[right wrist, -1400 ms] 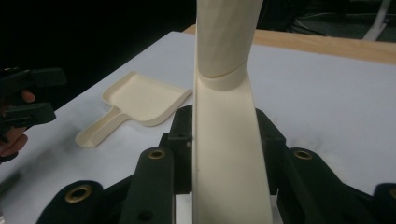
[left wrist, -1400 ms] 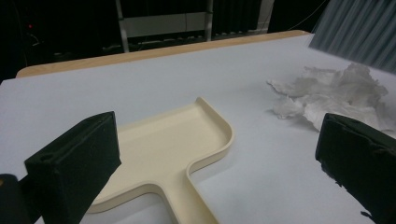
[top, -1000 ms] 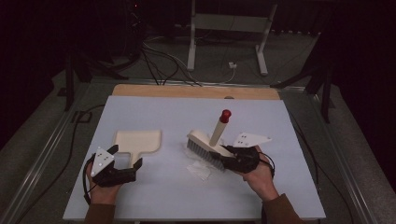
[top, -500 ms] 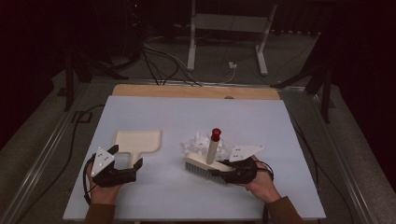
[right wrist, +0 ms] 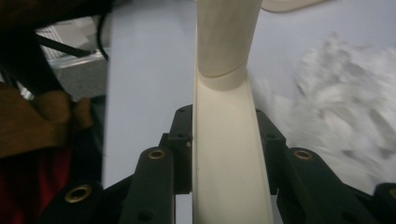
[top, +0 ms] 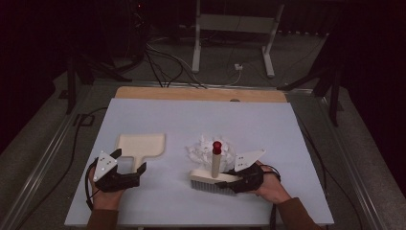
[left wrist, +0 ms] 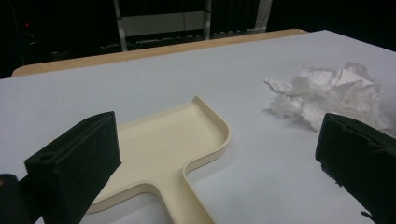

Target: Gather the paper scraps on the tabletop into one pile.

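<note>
- The cream dustpan (top: pixel 142 145) lies flat on the pale blue table top (top: pixel 287 124), to the left of centre, pan end away from me and handle toward me. The pan holds nothing.
- My left gripper (top: pixel 128 173) rests on the table at the near end of the dustpan handle. In the left gripper view its jaws stand wide apart, one on each side of the handle, pads clear of it: released, holding nothing.
- The heap of crumpled white paper scraps (top: pixel 209 148) sits on the table just right of the dustpan, apart from it. No scrap lies in the pan.
- The cream hand brush (top: pixel 213 179) stands bristles-down on the table at the near edge of the paper heap. Its round handle rises upright and ends in a red tip (top: pixel 217 144).
- My right gripper (top: pixel 229 181) is clenched on the brush: in the right gripper view (right wrist: pixel 229 154) both jaws press against the flat sides of the brush back.
</note>
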The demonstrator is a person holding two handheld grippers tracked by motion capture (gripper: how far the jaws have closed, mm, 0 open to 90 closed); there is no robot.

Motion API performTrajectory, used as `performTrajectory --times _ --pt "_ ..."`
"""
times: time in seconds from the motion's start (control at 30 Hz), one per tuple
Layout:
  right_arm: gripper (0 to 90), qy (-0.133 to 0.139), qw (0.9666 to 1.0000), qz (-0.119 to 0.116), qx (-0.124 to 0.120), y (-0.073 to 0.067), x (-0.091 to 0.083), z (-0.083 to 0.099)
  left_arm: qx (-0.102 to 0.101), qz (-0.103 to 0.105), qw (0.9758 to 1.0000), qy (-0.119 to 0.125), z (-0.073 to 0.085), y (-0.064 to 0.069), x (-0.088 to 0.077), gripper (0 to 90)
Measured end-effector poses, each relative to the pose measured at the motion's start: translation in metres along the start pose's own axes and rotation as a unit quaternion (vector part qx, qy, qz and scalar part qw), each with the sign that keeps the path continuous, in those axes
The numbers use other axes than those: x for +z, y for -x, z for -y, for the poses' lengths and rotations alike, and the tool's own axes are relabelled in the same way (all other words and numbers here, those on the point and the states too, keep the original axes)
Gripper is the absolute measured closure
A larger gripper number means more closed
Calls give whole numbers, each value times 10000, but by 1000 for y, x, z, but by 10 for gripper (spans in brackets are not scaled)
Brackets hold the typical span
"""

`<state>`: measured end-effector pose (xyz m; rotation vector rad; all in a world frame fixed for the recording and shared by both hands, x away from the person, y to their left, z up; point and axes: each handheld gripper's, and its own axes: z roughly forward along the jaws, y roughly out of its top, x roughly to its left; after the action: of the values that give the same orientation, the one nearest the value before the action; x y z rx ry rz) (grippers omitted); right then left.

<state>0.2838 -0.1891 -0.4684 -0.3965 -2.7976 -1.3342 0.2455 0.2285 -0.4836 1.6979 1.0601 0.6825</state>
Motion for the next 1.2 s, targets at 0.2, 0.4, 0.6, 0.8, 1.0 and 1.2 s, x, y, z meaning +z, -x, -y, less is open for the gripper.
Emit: performTrajectory --times 0.2,0.4,0.6,0.8,1.0,1.2 --pt "678 -6 9997 239 -14 21 -5 1 -9 7 10000 5 0 0 0 8" --pt "678 -2 9991 418 -1 37 -7 -2 -8 1 10000 3 0 -1 0 8" --pt "678 78 9977 648 186 50 -10 -1 -5 7 10000 3 0 0 0 8" --pt "678 63 9984 525 172 45 -11 -1 -11 7 10000 -3 0 -1 0 8" --pt "677 120 9992 381 22 35 -16 -5 -4 11 10000 -9 0 0 0 8" --pt "676 244 9993 282 33 30 -23 -4 -9 7 10000 -5 0 0 0 8"
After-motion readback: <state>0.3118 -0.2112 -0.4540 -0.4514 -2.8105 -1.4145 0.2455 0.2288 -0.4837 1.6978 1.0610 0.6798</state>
